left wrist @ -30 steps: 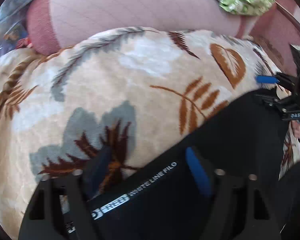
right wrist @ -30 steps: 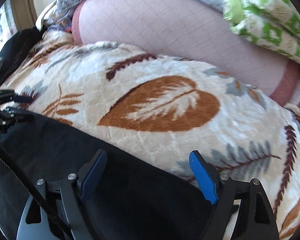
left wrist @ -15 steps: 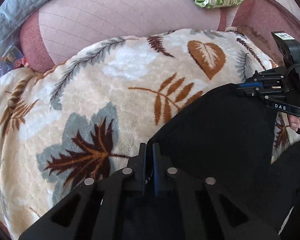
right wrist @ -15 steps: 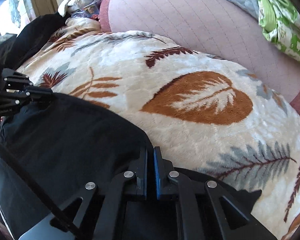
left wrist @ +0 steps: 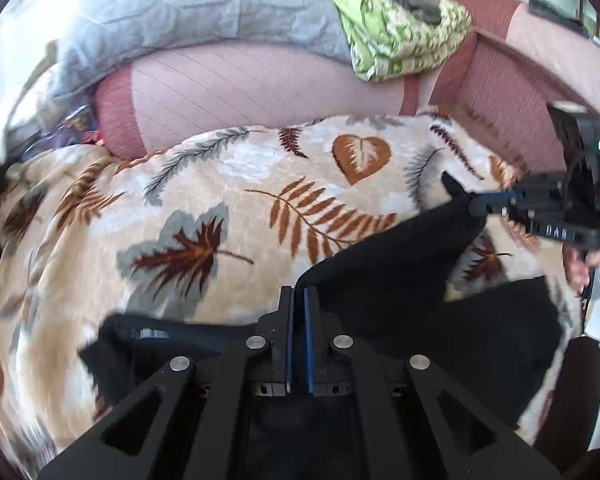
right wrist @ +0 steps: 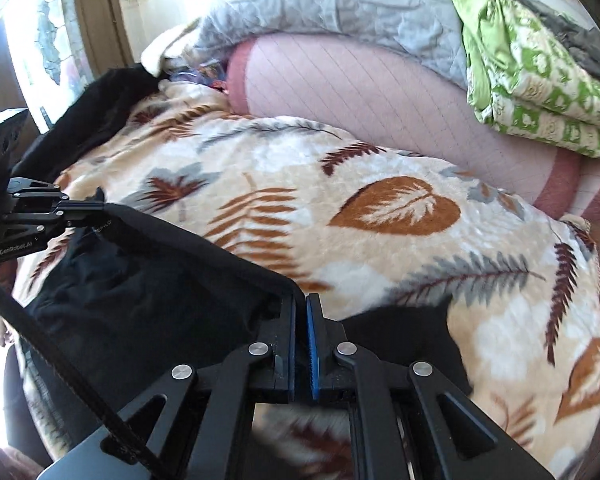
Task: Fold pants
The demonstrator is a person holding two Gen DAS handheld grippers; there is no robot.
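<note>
Both grippers, left [left wrist: 298,300] and right [right wrist: 300,306], pinch the pants [right wrist: 148,280] waistband corners, stretching it taut above the blanket [right wrist: 300,208] for folding.

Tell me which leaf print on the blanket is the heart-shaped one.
The solid orange-brown leaf with pale veins, near the pink cushion. The other prints are feathery fronds or spiky maple-like leaves.

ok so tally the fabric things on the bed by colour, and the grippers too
black pants: 1
beige leaf-print fleece blanket: 1
pink quilted bolster pillow: 1
grey quilted cover: 1
green patterned folded cloth: 1
black two-finger grippers, left and right: 2
total: 7
</note>
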